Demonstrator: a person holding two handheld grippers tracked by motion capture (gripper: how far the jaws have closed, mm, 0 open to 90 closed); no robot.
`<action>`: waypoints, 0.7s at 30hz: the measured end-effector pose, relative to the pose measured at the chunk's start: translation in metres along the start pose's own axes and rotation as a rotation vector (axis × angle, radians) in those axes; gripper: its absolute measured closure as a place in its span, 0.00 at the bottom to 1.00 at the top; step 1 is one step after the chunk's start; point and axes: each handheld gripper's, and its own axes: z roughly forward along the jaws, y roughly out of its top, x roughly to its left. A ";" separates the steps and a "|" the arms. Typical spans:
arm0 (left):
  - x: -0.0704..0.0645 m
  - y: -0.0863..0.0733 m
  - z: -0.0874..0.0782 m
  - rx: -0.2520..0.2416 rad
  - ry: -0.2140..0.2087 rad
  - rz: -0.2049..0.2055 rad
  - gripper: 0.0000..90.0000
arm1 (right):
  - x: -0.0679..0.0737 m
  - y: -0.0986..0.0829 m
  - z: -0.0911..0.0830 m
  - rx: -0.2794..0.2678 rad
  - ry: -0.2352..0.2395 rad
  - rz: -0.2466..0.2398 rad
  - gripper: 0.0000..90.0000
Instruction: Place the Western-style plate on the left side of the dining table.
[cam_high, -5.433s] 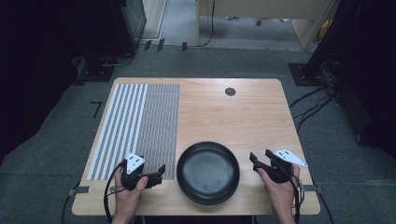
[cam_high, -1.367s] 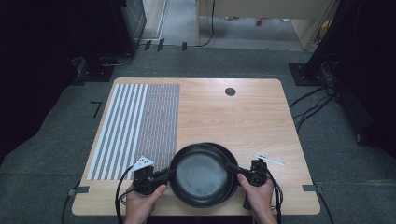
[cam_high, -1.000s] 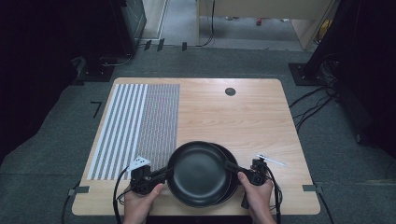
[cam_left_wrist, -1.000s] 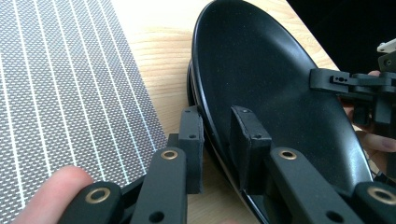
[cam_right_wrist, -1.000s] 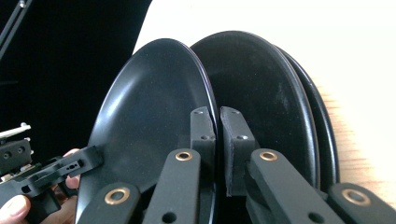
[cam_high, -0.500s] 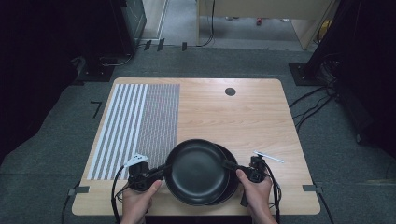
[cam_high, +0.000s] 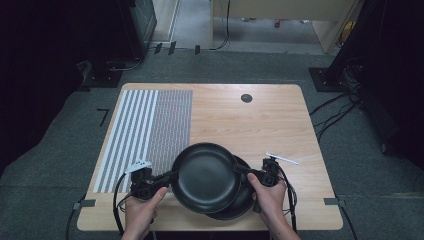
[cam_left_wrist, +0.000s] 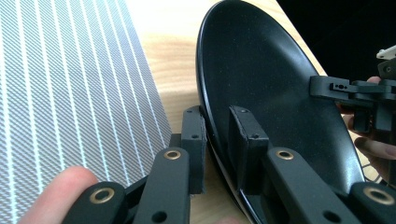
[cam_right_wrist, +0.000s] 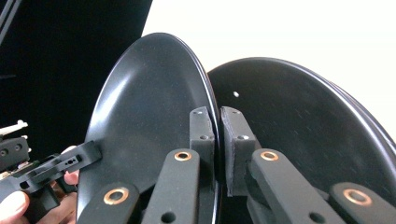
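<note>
While level, upper plate (cam_high: 206, 176) flat.

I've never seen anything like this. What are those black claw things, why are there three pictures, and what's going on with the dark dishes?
No robot here: a person holds a hand tool with two black jaws in each hand, the left gripper and the right gripper. One picture looks down from above the wooden table; the other two come from small cameras riding on each gripper, looking along its jaws. Both grippers pinch opposite edges of the upper black plate, which sits partly over a second black plate beneath it. A striped mat covers the table's left part.
</note>
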 end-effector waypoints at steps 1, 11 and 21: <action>0.002 0.003 -0.002 -0.006 0.004 0.000 0.86 | 0.004 0.003 0.003 0.003 0.002 -0.001 0.94; 0.015 0.014 -0.012 -0.032 0.014 -0.026 0.86 | 0.020 0.016 0.020 0.013 0.004 -0.031 0.94; 0.028 0.031 -0.029 -0.090 0.032 -0.052 0.88 | 0.041 0.028 0.041 0.014 0.034 -0.049 0.94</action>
